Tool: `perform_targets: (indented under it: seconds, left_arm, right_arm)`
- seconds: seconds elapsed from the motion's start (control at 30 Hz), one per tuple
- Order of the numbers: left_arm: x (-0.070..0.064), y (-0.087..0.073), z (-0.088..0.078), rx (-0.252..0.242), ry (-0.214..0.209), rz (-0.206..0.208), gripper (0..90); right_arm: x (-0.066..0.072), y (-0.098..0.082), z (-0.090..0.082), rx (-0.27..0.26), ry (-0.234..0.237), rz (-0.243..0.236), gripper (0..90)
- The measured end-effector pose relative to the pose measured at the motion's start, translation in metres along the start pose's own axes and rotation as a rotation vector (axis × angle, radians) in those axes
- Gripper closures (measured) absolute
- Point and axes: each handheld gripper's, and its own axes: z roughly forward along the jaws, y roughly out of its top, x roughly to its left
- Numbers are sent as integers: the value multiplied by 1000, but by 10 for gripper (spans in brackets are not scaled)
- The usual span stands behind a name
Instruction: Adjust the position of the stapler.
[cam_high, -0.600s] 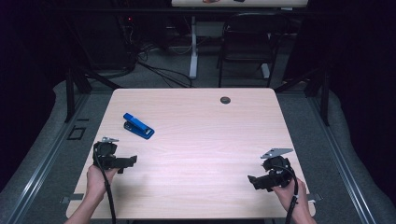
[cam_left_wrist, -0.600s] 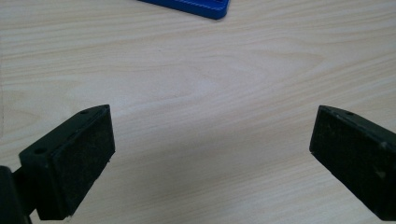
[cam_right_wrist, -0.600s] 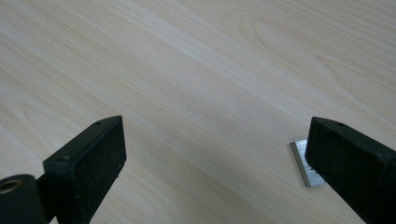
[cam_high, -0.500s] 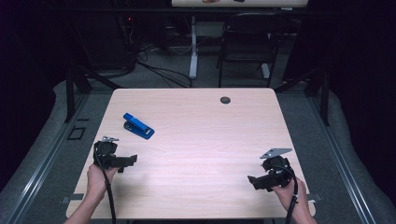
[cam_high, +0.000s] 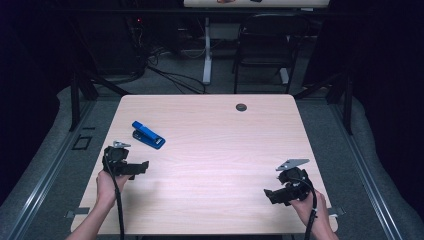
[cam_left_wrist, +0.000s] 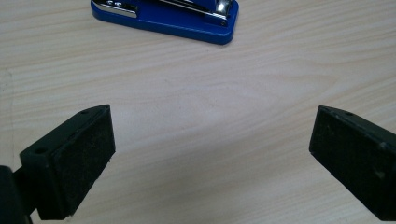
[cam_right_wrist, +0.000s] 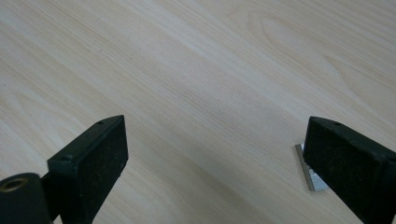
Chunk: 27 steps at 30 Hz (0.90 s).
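Note:
A blue stapler (cam_high: 148, 135) with a chrome top lies on the left part of the wooden table (cam_high: 215, 150). My left gripper (cam_high: 141, 168) hovers low just in front of it, held by a hand at the table's left front. In the left gripper view the stapler (cam_left_wrist: 173, 16) lies ahead of the left gripper (cam_left_wrist: 212, 140), whose jaws stand wide apart with nothing between them. My right gripper (cam_high: 270, 196) is at the table's right front, open and empty. In the right gripper view a small silver strip (cam_right_wrist: 304, 168) lies on the wood beside the right jaw of the gripper (cam_right_wrist: 215, 149).
A small dark round grommet (cam_high: 241, 107) sits near the table's far edge. Beyond the table stand a black chair (cam_high: 265, 45) and a white table leg (cam_high: 206, 50) among floor cables. Bare wood spans the middle between my two grippers.

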Motion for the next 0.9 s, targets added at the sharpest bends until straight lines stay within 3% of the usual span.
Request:
perform_targets:
  seconds: [0.07,0.2,0.33,0.53,0.63,0.9]
  left_arm:
    - [2,2,1,-5,1,-1,18]
    - [11,10,9,-21,13,-15,171]
    - [19,17,16,-36,12,-43,194]
    - [26,26,21,-61,33,-51,219]
    - [30,32,24,-61,45,-52,349]
    - [49,41,31,-96,48,-55,542]
  right_arm:
    - [0,0,1,0,3,-2,66]
    - [-1,1,2,6,6,-14,68]
    - [0,1,2,1,2,-9,69]
    - [-1,1,3,3,0,-12,73]
    - [-1,1,3,7,4,-18,74]
    - [-1,1,3,8,14,-25,79]
